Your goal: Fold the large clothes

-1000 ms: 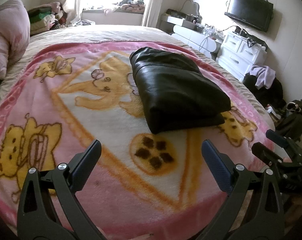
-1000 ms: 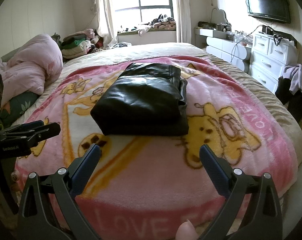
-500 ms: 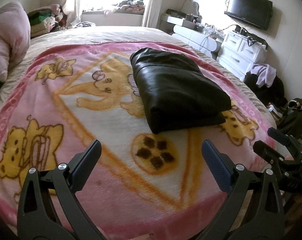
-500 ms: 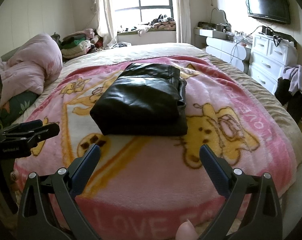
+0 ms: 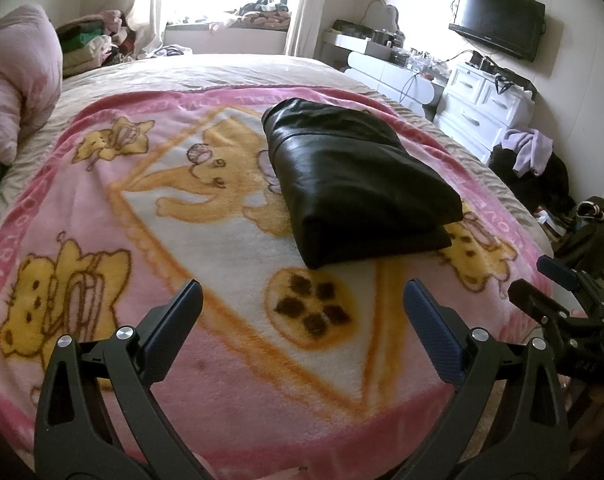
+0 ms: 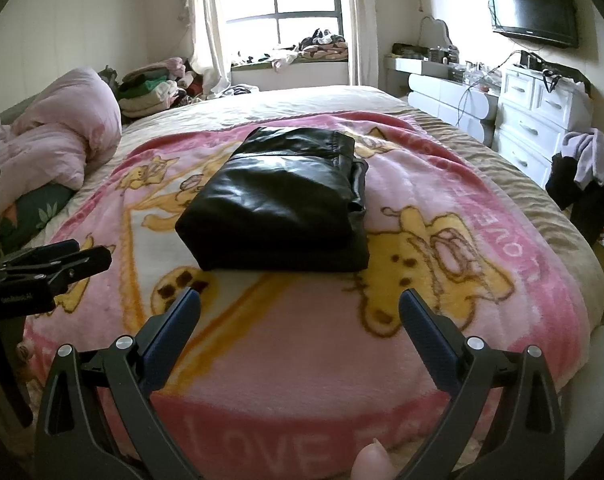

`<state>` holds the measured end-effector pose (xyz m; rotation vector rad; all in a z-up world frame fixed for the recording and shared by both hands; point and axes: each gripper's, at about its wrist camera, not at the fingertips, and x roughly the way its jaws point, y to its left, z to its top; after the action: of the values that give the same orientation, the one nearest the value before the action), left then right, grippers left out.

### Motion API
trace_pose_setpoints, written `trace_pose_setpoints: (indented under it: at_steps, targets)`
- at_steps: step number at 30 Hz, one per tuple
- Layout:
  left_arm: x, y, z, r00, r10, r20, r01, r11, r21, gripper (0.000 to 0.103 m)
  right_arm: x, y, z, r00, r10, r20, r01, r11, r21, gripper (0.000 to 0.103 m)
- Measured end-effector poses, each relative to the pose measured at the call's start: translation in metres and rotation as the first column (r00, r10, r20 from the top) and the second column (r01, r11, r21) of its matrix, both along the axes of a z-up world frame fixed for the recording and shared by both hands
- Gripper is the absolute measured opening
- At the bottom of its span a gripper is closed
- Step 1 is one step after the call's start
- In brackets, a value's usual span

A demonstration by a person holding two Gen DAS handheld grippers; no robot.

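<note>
A black leather-look garment [image 5: 354,184] [image 6: 277,204] lies folded into a thick rectangle on the pink cartoon blanket [image 5: 101,208] [image 6: 482,216] covering the bed. My left gripper [image 5: 302,300] is open above the blanket's near edge, short of the garment, with nothing between its fingers. My right gripper [image 6: 299,304] is open too and empty, hovering in front of the garment's near edge. Each gripper shows at the side of the other's view: the right gripper [image 5: 558,296] at the right edge, the left gripper [image 6: 49,268] at the left edge.
A pink duvet [image 6: 61,136] is bunched at the bed's left, with stacked clothes [image 6: 149,92] behind it. White drawers [image 6: 534,120] and a chair draped with clothes [image 6: 582,168] stand right of the bed. A wall TV [image 6: 534,8] hangs above.
Both grippers have drawn back slightly from the folded garment and stayed open. The garment has not moved.
</note>
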<state>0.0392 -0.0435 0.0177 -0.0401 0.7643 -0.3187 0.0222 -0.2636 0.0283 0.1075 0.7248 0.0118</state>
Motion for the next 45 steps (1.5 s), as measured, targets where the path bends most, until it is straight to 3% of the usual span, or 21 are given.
trace_pose_setpoints:
  at_steps: [35, 45]
  targets:
    - [-0.003, 0.003, 0.006, 1.000, -0.001, 0.009, 0.001, 1.000, 0.009, 0.094, 0.000, 0.000, 0.000, 1.000, 0.001, -0.002, -0.001, 1.000, -0.007, 0.099]
    - [-0.002, 0.004, -0.008, 0.999, 0.009, -0.038, -0.008, 1.000, 0.029, 0.094, -0.010, -0.017, -0.003, 0.999, -0.046, -0.004, 0.046, 0.999, -0.023, 0.099]
